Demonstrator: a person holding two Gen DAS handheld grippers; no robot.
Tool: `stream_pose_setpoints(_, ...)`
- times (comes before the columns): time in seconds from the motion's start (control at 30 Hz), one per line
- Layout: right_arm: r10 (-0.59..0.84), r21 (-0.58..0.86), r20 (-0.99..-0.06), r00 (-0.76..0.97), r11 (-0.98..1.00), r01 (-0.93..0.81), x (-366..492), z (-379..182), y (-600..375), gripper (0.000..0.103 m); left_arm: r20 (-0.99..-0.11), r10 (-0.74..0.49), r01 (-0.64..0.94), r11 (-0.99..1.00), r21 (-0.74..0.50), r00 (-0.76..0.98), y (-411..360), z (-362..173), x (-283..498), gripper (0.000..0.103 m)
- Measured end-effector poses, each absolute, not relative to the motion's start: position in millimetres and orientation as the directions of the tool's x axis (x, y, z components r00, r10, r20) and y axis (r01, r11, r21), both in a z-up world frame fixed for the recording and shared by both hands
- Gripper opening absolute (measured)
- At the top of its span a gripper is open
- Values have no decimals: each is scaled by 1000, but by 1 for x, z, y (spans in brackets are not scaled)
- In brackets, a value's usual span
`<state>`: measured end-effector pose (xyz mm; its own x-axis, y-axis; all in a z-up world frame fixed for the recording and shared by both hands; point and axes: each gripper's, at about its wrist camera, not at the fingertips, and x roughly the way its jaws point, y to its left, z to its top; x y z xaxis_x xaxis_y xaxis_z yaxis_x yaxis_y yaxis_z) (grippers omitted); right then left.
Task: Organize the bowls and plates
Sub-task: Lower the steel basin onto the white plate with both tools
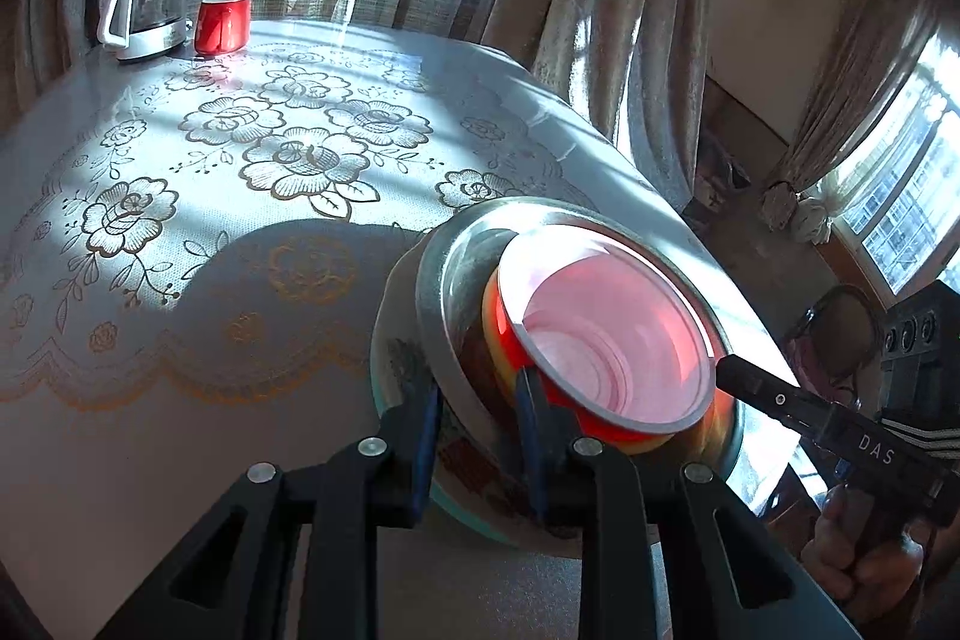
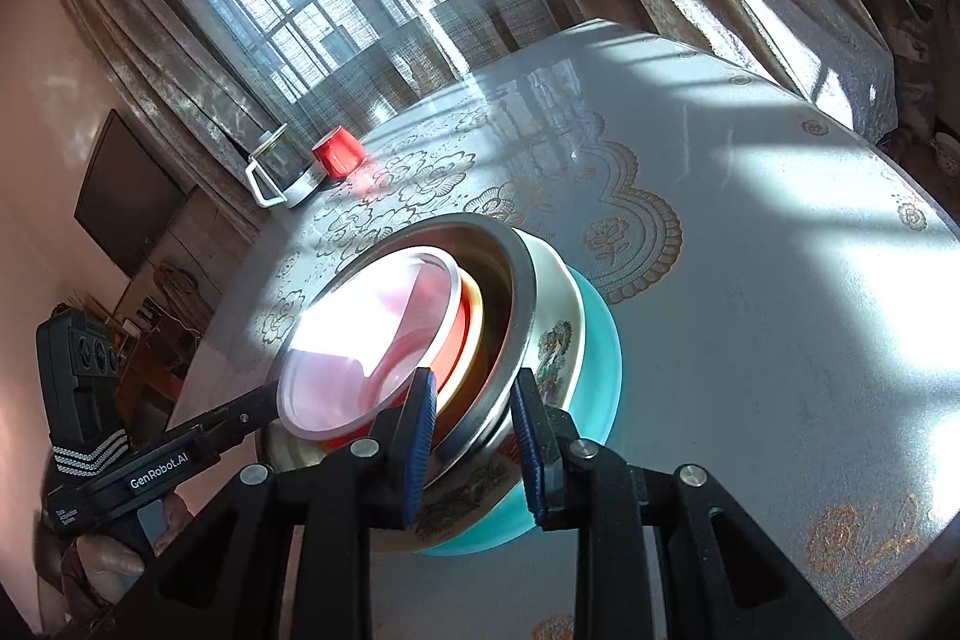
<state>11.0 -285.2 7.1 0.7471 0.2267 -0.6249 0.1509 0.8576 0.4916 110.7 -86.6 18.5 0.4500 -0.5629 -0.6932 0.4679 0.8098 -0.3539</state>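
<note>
So from where I'm sitting this looks mostly done: everything's already nested into one stack (image 1: 540, 370) sitting lower right of centre in the left wrist view, on the flowery tablecloth (image 1: 240, 148). From the bottom up it's a teal plate (image 2: 600, 340), a floral-patterned bowl (image 2: 552, 340), a steel bowl (image 1: 456, 280), then a red bowl (image 1: 600, 334) with a pale pink inside on top. Both tongs are clamped on it from opposite sides, jaws nearly closed. The left gripper (image 1: 474, 436) has the rims at the near side of the stack pinched between its blue pads, and the right gripper (image 2: 474, 436) is doing the same on the steel bowl's rim and the floral one under it. The whole stack looks tilted, so my guess is it's being carried or repositioned as one piece. What's left is probably just parking it somewhere sensible. The red mug (image 1: 223, 23) and glass kettle (image 1: 147, 10) in the upper left are well away.
</note>
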Motion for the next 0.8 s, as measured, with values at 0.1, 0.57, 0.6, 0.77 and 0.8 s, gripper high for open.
stream_pose_setpoints(0.1, 219, 486, -624, 750, 860, 153, 8, 5, -283, 25, -695, -558, 469, 812, -347, 453, -88, 19, 110, 26)
stream_pose_setpoints(0.57, 144, 427, -647, 749, 882, 199, 15, 3, -282, 18, -707, -545, 460, 821, -338, 452, -91, 16, 108, 25)
stream_pose_setpoints(0.6, 163, 445, -647, 745, 874, 196, 15, 2, -283, 18, -709, -543, 459, 821, -339, 450, -91, 16, 108, 25)
stream_pose_setpoints(0.77, 180, 463, -648, 740, 865, 194, 13, 2, -283, 18, -709, -542, 458, 822, -337, 451, -91, 16, 105, 25)
stream_pose_setpoints(0.8, 178, 459, -648, 740, 867, 193, 13, 2, -282, 18, -711, -539, 458, 824, -334, 452, -91, 16, 104, 25)
